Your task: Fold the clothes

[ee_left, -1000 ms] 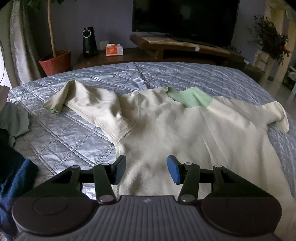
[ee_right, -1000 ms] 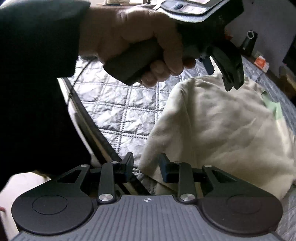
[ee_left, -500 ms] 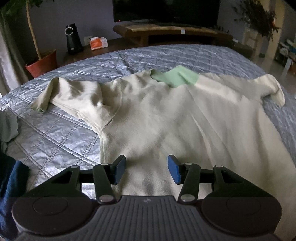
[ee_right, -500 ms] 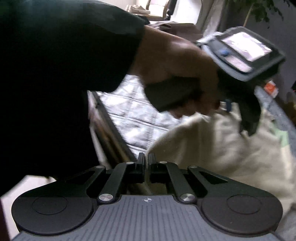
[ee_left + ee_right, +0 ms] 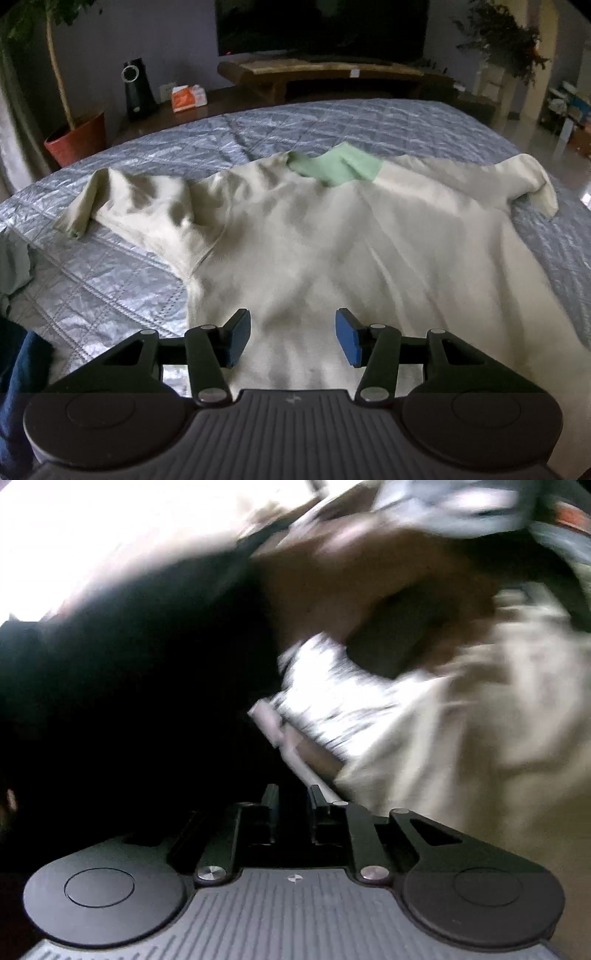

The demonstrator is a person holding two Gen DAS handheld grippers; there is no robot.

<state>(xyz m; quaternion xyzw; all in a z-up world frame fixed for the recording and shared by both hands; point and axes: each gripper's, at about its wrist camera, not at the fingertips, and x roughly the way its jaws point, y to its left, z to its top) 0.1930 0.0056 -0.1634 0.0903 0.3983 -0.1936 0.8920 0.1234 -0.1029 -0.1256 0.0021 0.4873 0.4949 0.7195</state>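
Observation:
A cream sweatshirt (image 5: 332,240) with a green collar (image 5: 336,168) lies spread flat on a grey quilted bed (image 5: 110,280), both sleeves out to the sides. My left gripper (image 5: 291,332) hovers over the hem end, open, with blue pads and nothing pinched between them. In the blurred right wrist view, my right gripper (image 5: 294,797) has a narrow dark gap and its jaws are opening, with nothing seen between them. The sweatshirt's edge (image 5: 461,757) lies just to its right. Above it a person's hand (image 5: 369,590) grips the other gripper's handle, with a dark sleeve (image 5: 129,664) on the left.
A dark blue garment (image 5: 18,369) and a grey-green one (image 5: 14,266) lie at the bed's left edge. Beyond the bed stand a potted plant (image 5: 75,138), a black speaker (image 5: 136,88), a tissue box (image 5: 188,96), a wooden bench (image 5: 321,72) and a TV (image 5: 321,26).
The right gripper closed fully, then parted again a little, while its view swung and blurred. The left gripper stayed over the hem, rolling slightly.

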